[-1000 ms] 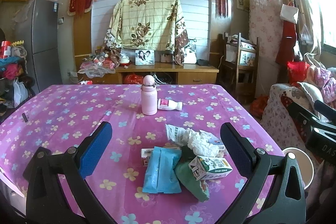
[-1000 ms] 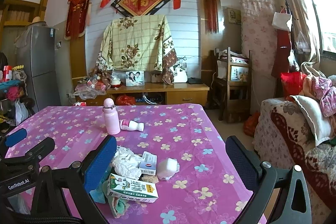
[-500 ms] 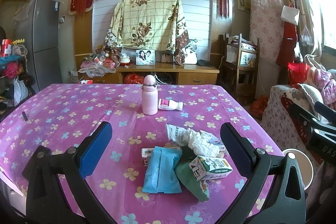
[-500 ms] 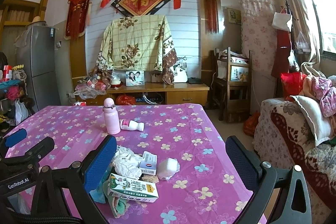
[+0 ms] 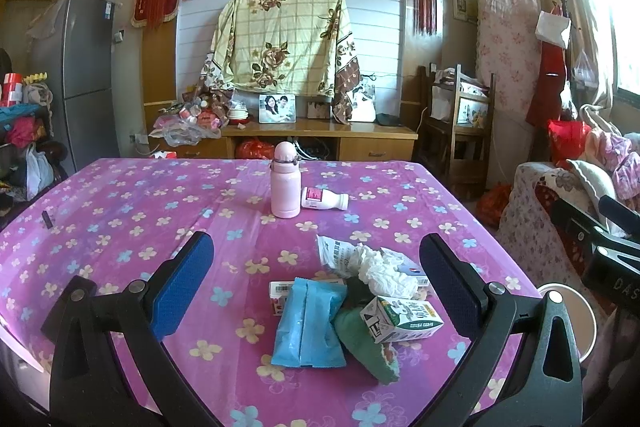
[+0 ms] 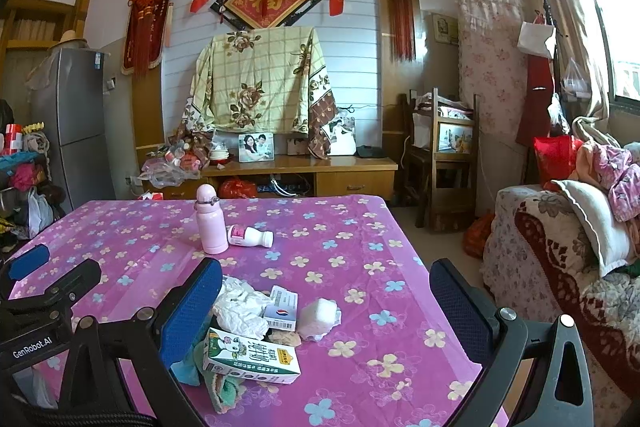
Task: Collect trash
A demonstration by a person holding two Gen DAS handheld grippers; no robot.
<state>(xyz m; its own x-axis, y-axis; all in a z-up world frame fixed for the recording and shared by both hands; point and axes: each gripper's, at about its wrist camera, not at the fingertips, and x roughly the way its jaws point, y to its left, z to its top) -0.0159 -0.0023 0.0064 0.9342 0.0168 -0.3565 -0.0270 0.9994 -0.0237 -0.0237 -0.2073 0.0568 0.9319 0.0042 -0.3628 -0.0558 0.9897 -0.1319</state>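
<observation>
both grippers' jaws gape wide, empty, over a milk carton (image 5: 401,313) lying sideways.

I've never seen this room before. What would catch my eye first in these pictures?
Probably the bright pink flowered tablecloth filling the middle of the view, with a heap of litter near its front edge: a green and white milk carton, a blue packet and crumpled white tissue. Further back, a pink bottle stands upright with a small white bottle lying beside it. Both pairs of tongs, left and right, hang open over the heap.
</observation>
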